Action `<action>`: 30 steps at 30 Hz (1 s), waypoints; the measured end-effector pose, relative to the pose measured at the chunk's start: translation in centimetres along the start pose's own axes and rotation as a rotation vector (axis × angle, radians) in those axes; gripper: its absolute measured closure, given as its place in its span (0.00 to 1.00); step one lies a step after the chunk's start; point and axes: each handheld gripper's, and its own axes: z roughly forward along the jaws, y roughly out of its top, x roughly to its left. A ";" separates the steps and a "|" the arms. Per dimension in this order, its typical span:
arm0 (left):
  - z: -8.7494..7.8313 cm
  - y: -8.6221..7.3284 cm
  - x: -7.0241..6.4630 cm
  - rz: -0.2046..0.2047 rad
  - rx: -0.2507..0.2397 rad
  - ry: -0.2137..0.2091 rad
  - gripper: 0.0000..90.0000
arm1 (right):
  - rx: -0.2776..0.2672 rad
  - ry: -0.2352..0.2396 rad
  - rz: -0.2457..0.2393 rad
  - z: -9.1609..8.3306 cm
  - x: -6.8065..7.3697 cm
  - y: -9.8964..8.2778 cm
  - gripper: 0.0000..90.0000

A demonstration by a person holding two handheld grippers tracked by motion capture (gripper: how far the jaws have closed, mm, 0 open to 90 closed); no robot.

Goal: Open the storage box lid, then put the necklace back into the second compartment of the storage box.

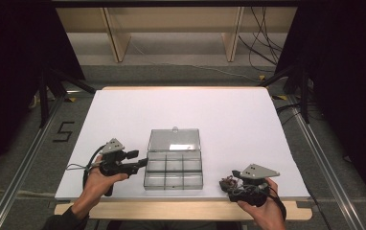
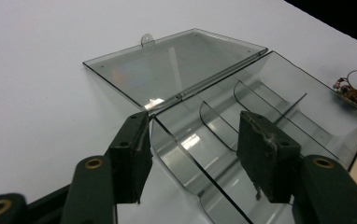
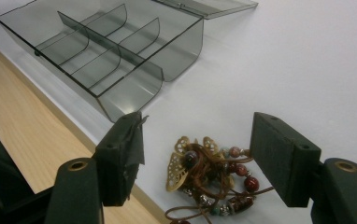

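A smoky clear compartment box (image 1: 174, 171) sits on the white table (image 1: 229, 120) near its front edge, its lid (image 1: 174, 140) laid open flat behind it. My left gripper (image 1: 140, 159) is at the box's left side, jaws open and empty. In the left gripper view, the left gripper (image 2: 195, 126) straddles the box's near corner (image 2: 260, 107) by the lid (image 2: 176, 60). A beaded bracelet with gold butterfly charms (image 3: 209, 172) lies right of the box (image 3: 106, 51). My right gripper (image 3: 197, 121) stands open around the bracelet (image 1: 228, 181), pads clear of it.
The table's wooden front edge (image 1: 181, 210) runs just below the box and the bracelet. The box's compartments hold nothing. The bracelet (image 2: 354, 91) also lies beyond the box in the left gripper view. Bare white tabletop stretches behind the lid.
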 end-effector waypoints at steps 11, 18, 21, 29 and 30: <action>-1.9 -1.9 -1.2 0.033 0.020 -0.027 0.43 | 0.031 -0.004 -0.032 0.4 0.1 -0.2 0.38; -2.4 -3.0 -1.9 0.050 0.048 -0.013 0.39 | 0.047 -0.006 -0.026 0.6 0.2 -0.4 0.37; -2.6 -3.3 -2.3 0.063 0.060 -0.007 0.38 | 0.057 -0.005 -0.026 0.7 0.2 -0.4 0.37; -3.0 -4.2 -3.6 0.089 0.082 -0.026 0.35 | 0.084 0.023 -0.027 0.9 0.3 -0.6 0.36; -3.0 -4.4 -3.8 0.090 0.082 -0.023 0.34 | 0.085 0.004 -0.022 0.9 0.4 -0.6 0.36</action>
